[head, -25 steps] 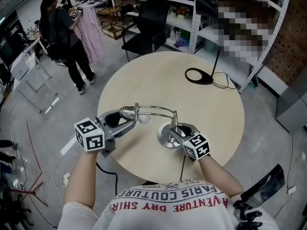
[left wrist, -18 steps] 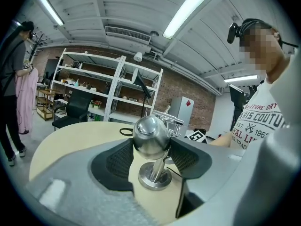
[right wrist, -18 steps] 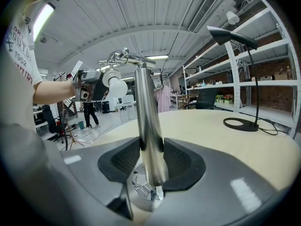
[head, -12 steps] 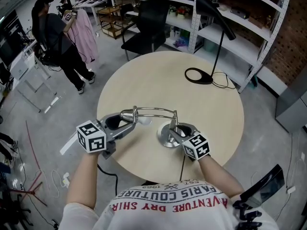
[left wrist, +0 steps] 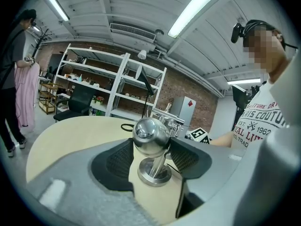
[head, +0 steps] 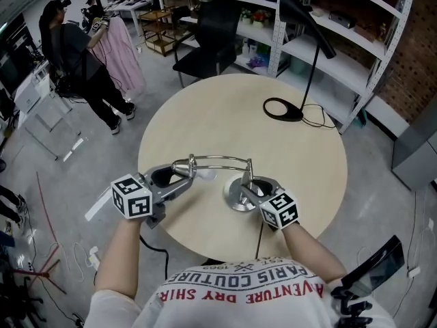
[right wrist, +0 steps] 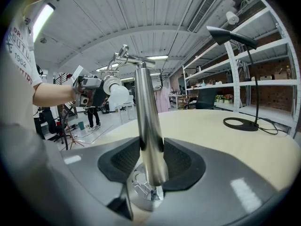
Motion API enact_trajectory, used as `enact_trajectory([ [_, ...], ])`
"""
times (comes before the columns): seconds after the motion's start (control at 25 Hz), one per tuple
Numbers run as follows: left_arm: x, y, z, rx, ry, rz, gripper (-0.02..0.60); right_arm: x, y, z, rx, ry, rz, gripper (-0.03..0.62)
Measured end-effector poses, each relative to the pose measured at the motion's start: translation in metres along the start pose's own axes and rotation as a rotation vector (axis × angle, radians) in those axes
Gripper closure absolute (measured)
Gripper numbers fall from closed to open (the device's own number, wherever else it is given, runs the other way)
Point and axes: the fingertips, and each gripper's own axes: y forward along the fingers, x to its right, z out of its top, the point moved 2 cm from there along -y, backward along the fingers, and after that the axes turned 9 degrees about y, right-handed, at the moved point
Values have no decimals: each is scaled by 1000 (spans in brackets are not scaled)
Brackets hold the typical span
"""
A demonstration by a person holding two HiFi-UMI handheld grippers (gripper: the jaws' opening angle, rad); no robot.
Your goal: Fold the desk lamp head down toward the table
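Lamp head clamped between jaws of L gripper, low over table — that's the lever for folding. R gripper pinches post just above base — prob. to stop tipping.

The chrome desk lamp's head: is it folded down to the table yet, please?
Not yet: the lamp head sits high above the table, held by the left gripper.

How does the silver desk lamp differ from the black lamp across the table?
The silver lamp is shiny with a disc base; the black lamp is dark with a ring base. The silver lamp's arm bends over sideways; the black lamp stands upright. The left gripper and right gripper hold the silver lamp; nothing touches the black lamp. Both stand on the table.
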Motion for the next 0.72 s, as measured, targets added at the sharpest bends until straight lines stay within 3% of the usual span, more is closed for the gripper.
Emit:
enact_trajectory([
  [0.72, -3, 3, -17, -7, -52, -4, 342, 0, -1, 1, 4, 6, -1, 441],
])
